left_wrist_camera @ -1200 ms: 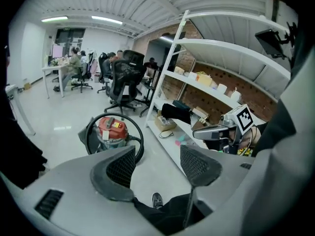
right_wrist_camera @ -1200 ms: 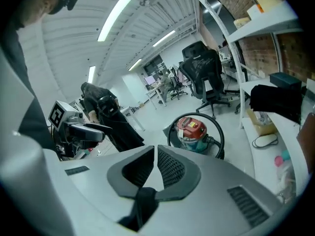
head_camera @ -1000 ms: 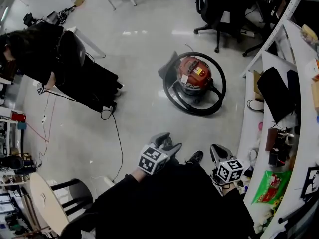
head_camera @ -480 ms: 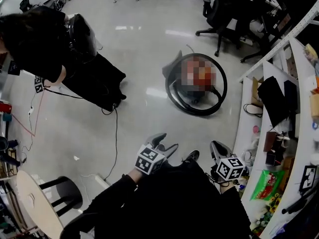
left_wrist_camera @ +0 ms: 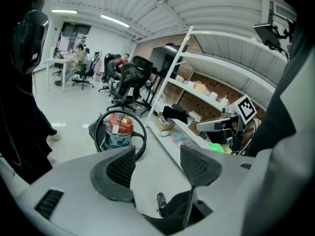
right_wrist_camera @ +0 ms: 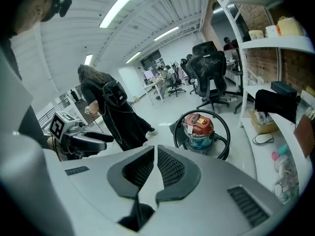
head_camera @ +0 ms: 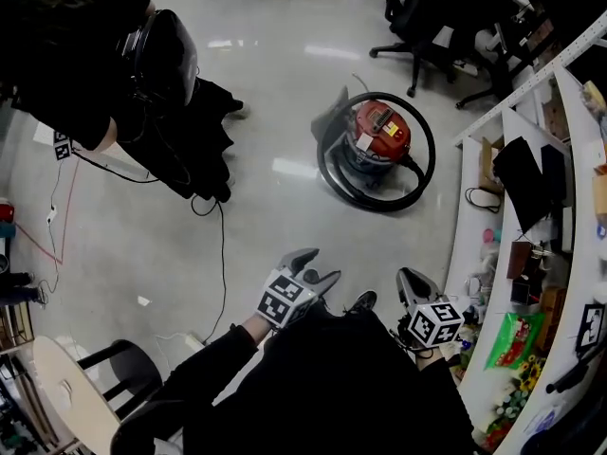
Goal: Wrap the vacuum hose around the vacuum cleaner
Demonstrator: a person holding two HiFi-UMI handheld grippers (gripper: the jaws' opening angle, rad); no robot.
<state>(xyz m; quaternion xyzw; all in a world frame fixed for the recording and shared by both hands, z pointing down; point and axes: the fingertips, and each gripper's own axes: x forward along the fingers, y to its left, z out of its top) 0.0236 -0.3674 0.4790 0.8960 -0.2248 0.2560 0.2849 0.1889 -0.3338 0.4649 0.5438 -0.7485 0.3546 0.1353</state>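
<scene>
A red vacuum cleaner (head_camera: 379, 133) stands on the floor well ahead of me, with its black hose (head_camera: 415, 186) lying in a loop around its base. It shows again in the left gripper view as the vacuum cleaner (left_wrist_camera: 119, 128) ringed by the hose (left_wrist_camera: 141, 140), and in the right gripper view as the vacuum cleaner (right_wrist_camera: 199, 129) and hose (right_wrist_camera: 225, 134). My left gripper (head_camera: 311, 265) is held near my body, open, with nothing between its jaws. My right gripper (head_camera: 412, 284) is shut and empty. Both are far from the vacuum.
A person in black (head_camera: 114, 64) stands at the left with a cable (head_camera: 220, 245) trailing on the floor. White shelving (head_camera: 531, 207) with clutter runs along the right. Office chairs (head_camera: 422, 17) stand beyond the vacuum. A round stool (head_camera: 76, 391) is at bottom left.
The person in black has moved nearer and further into the picture at the upper left. My view has shifted slightly; both grippers stay where they were.
</scene>
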